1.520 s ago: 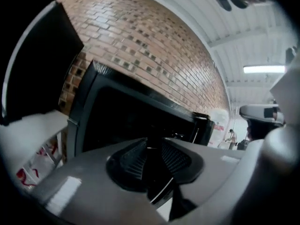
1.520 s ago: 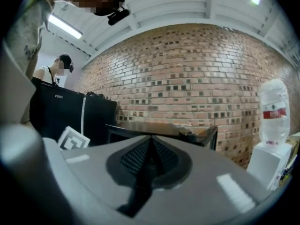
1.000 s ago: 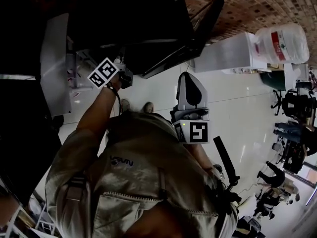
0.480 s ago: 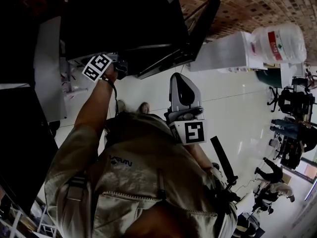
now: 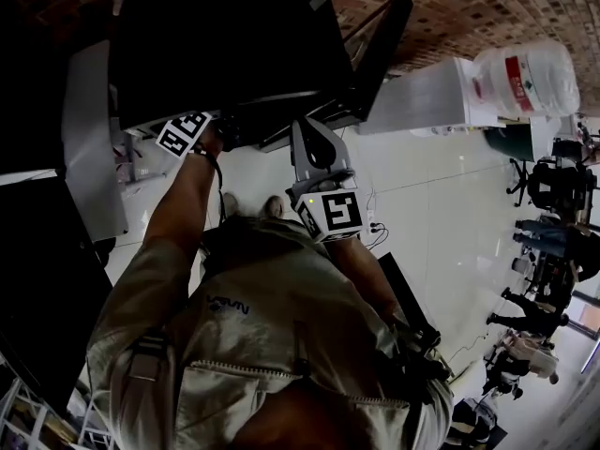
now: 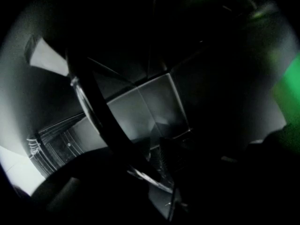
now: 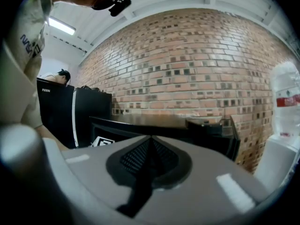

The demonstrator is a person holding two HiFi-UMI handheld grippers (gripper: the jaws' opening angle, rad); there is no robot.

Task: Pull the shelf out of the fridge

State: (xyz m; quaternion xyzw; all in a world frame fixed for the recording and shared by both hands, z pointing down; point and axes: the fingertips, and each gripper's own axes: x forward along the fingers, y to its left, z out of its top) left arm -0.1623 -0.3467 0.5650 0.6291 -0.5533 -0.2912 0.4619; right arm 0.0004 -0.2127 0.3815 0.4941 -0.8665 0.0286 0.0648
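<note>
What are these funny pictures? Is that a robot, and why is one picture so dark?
No robot here: a person holds a gripper in each hand. One picture comes from a camera on their head, looking down. The other two come from cameras on the grippers. The left gripper reaches into the black fridge, so its picture is dark. Its jaws have just been closing, with what looks like the shelf's thin edge between them; it's too dark to tell if they grip it. The right gripper is shut and empty, facing a brick wall.
</note>
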